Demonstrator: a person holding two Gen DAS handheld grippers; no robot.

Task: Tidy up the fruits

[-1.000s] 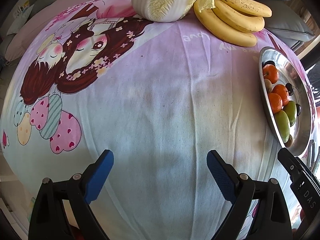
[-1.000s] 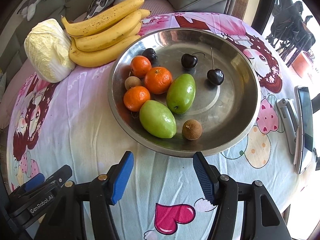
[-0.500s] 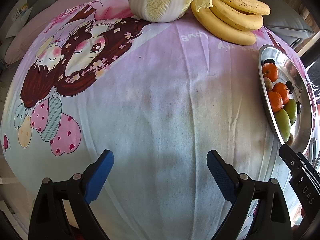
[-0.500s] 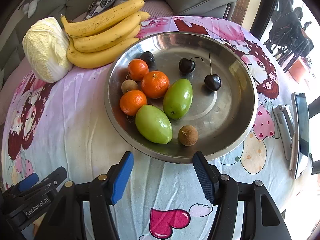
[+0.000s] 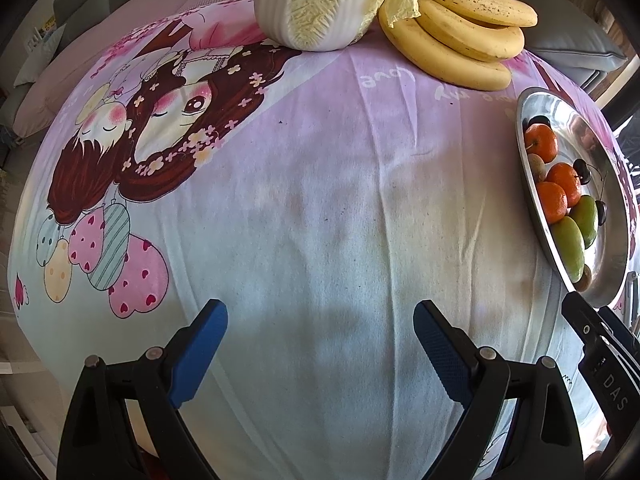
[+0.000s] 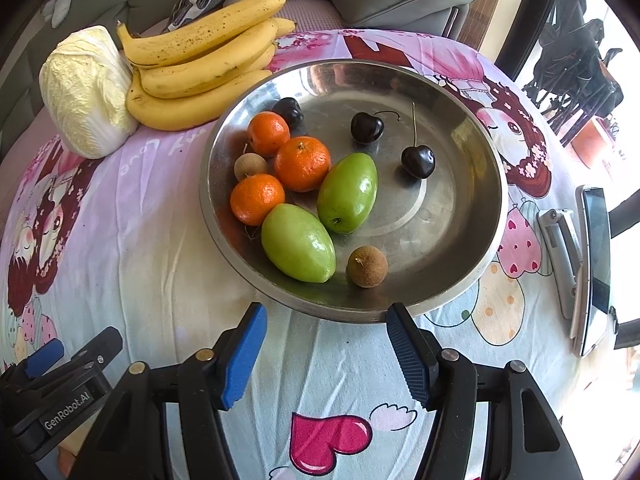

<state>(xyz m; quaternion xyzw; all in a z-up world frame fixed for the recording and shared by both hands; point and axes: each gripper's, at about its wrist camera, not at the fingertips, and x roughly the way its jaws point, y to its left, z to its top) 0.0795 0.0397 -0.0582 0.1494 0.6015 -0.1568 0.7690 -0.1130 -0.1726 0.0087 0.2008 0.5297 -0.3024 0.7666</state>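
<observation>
Blue fingers (image 6: pixel 244 354) of the right gripper (image 6: pixel 326 354) were spread wide and held nothing, low over the cartoon tablecloth (image 6: pixel 152 240). Just past them, at 12 o'clock, sat the shiny metal bowl (image 6: pixel 460 128) with its near rim right by the fingertips. Inside it, near to far, lay a small brown fruit (image 6: pixel 367 267), two green fruits (image 6: pixel 298 243), three oranges (image 6: pixel 302 164), another small brown fruit (image 6: pixel 250 166) and dark cherries (image 6: pixel 418 162). At 3 o'clock a phone (image 6: pixel 596 260) stood beside the bowl. At 10 o'clock, past the bowl, the bananas (image 6: pixel 200 68) lay touching a pale cabbage (image 6: pixel 86 92).

The left gripper (image 5: pixel 320 354) was spread wide too and held nothing, over bare cloth. From there the bowl was at 2 o'clock, and the bananas and cabbage at 12 o'clock, far off.
</observation>
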